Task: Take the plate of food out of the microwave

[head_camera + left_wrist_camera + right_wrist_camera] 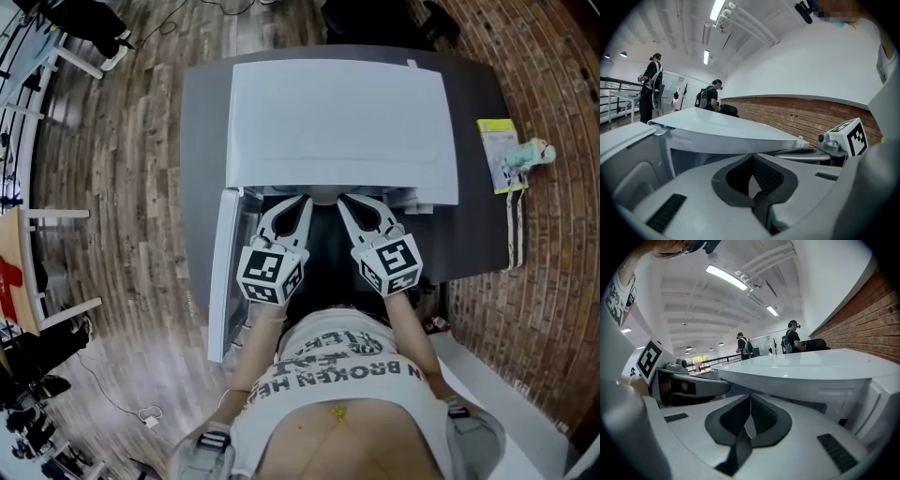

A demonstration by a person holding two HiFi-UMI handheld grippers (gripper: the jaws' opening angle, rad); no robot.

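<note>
A white microwave (342, 117) stands on a grey table, its door (222, 272) swung open to the left. I cannot see the plate of food; the microwave's top hides the cavity in the head view. My left gripper (302, 202) and right gripper (344, 200) are side by side at the front of the opening, tips just under the top's front edge. Both are shut with nothing between the jaws. In the left gripper view the gripper (751, 161) points at the microwave (717, 126). The right gripper view shows the same for its gripper (750, 401) and the microwave (811, 366).
The grey table (202, 112) extends around the microwave. A yellow-green packet with a small bottle (511, 155) lies at its right edge by a brick wall (553, 234). Wooden floor and white racks are to the left. Two people (649, 86) (711, 96) stand far behind.
</note>
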